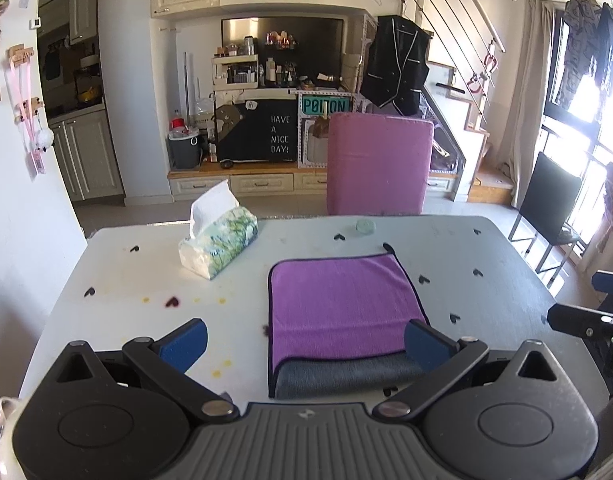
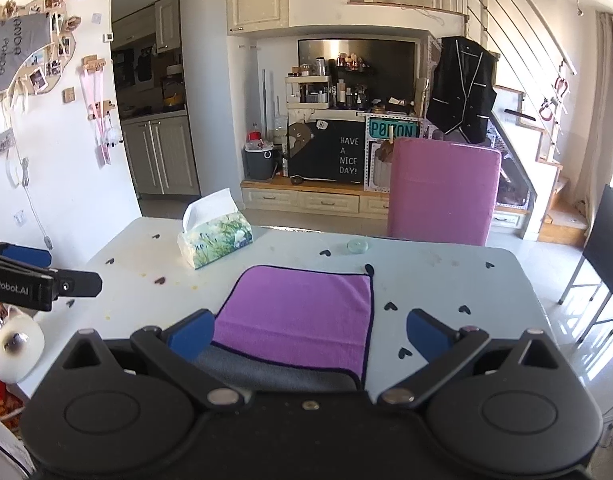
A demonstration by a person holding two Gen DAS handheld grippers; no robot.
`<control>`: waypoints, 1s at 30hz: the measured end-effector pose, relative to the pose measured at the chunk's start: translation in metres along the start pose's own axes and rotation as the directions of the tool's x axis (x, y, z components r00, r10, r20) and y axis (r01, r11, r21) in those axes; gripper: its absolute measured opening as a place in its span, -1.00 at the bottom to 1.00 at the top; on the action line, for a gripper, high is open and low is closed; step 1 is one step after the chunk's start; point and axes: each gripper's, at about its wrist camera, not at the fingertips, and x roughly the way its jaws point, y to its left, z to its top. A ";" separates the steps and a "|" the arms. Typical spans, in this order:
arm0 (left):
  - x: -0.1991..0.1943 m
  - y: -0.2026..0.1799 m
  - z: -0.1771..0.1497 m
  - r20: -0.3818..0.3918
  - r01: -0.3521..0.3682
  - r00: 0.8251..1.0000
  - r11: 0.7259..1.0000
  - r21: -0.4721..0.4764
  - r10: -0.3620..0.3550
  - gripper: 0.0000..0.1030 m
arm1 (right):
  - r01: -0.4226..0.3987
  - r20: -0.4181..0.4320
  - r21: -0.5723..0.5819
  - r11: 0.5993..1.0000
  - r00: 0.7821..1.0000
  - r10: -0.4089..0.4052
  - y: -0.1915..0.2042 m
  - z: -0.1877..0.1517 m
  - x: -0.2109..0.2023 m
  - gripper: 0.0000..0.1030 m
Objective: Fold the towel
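Purple towel (image 1: 342, 304) folded on table (image 1: 486, 252), tissue pack (image 1: 218, 246) with tissues, both grippers released

Both wrist fisheyes sit low at the near edge of the white heart-dotted table (image 1: 506, 248), facing across it toward the pink upholstered chair (image 1: 380, 164). Left view sits leftward, right view rightward; both share the folded purple microfibre towel (image 2: 298, 312).

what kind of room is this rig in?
Likely a lived-in apartment dining area: white table holding a towel and tissue pack, kitchen cabinets behind, staircase at right.
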 end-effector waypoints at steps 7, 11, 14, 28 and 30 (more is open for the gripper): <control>0.024 0.000 0.023 0.014 -0.011 1.000 1.000 0.005 0.010 1.00 | 0.006 0.014 0.008 1.000 1.000 -0.006 -0.006 0.020 0.024 0.99; 0.045 0.002 0.030 0.003 -0.019 1.000 1.000 -0.003 0.019 1.00 | 0.012 0.007 0.015 1.000 1.000 -0.012 -0.012 0.028 0.044 0.99; 0.065 0.008 0.033 -0.017 -0.020 1.000 1.000 -0.024 0.020 1.00 | 0.015 -0.007 0.029 0.999 1.000 -0.015 -0.018 0.030 0.062 0.99; 0.160 0.030 0.015 -0.209 -0.062 0.977 0.997 -0.054 0.050 1.00 | 0.027 -0.168 0.076 0.997 0.986 -0.013 -0.041 0.007 0.154 0.99; 0.172 0.031 0.010 -0.232 -0.067 0.971 0.997 -0.041 0.056 1.00 | 0.027 -0.195 0.076 0.997 0.981 -0.011 -0.042 0.001 0.166 0.99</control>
